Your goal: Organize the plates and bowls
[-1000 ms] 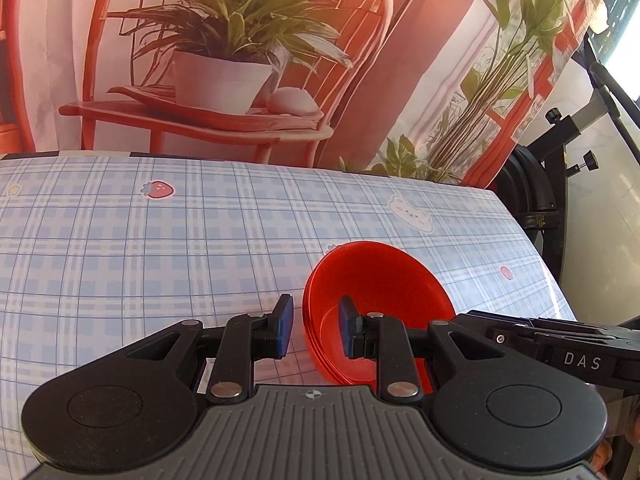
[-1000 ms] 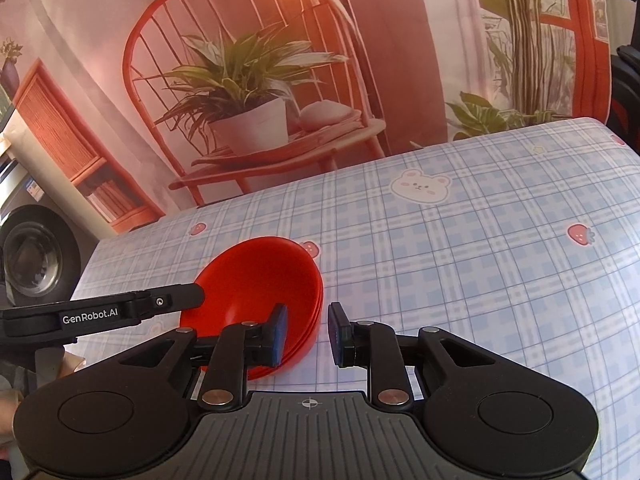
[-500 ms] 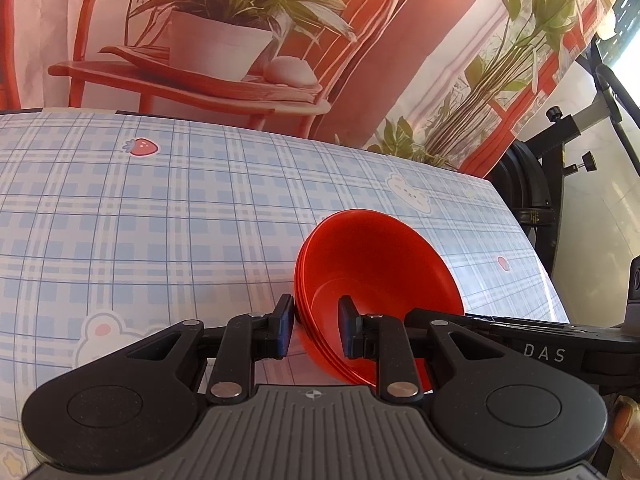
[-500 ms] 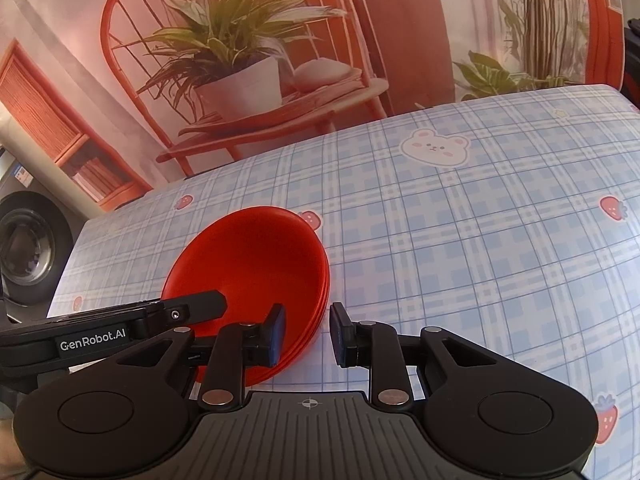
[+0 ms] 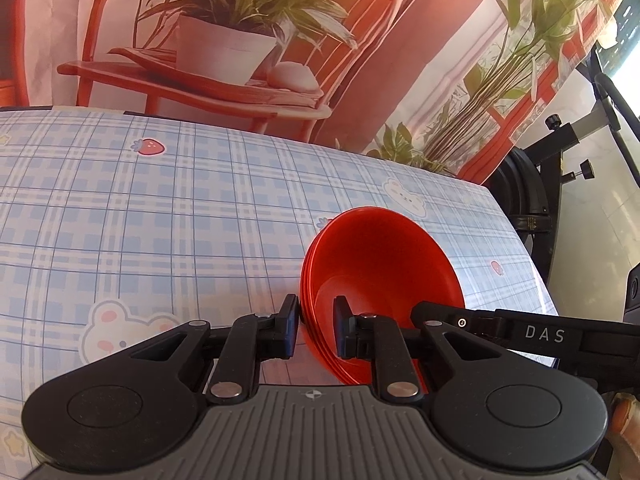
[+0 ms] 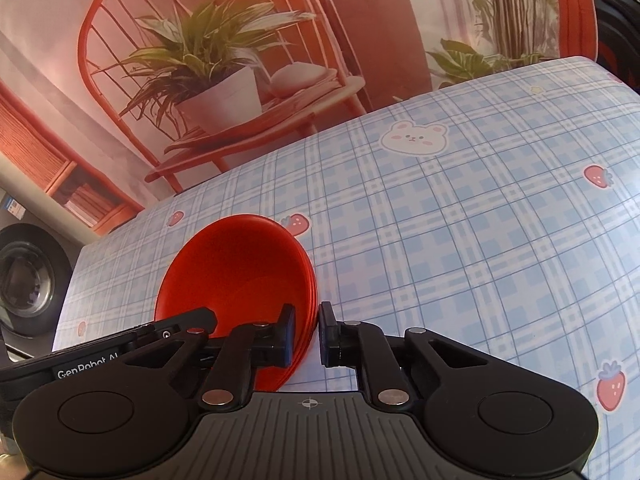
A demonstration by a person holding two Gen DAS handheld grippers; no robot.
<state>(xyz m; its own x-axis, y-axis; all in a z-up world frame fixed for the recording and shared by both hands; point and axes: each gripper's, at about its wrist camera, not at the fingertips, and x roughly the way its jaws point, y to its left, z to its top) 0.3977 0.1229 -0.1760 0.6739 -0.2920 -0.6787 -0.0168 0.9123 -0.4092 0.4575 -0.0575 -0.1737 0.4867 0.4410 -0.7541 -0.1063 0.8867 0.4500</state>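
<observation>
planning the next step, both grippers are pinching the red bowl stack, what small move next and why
Probably lower it level onto the tablecloth. The left gripper and right gripper each straddle opposite rims of the red bowl stack, which looks held in the air.

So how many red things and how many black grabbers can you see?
Red bowl stack: 1 (nested bowls too tight to count)
Black grippers: 2, the left gripper and the right gripper
Total: 3

Lettering on the two grippers
The right gripper (image 5: 544, 334) reads "DAS"; the left gripper (image 6: 86, 364) reads "GenRobot.AI", its last letters partly hidden.
</observation>
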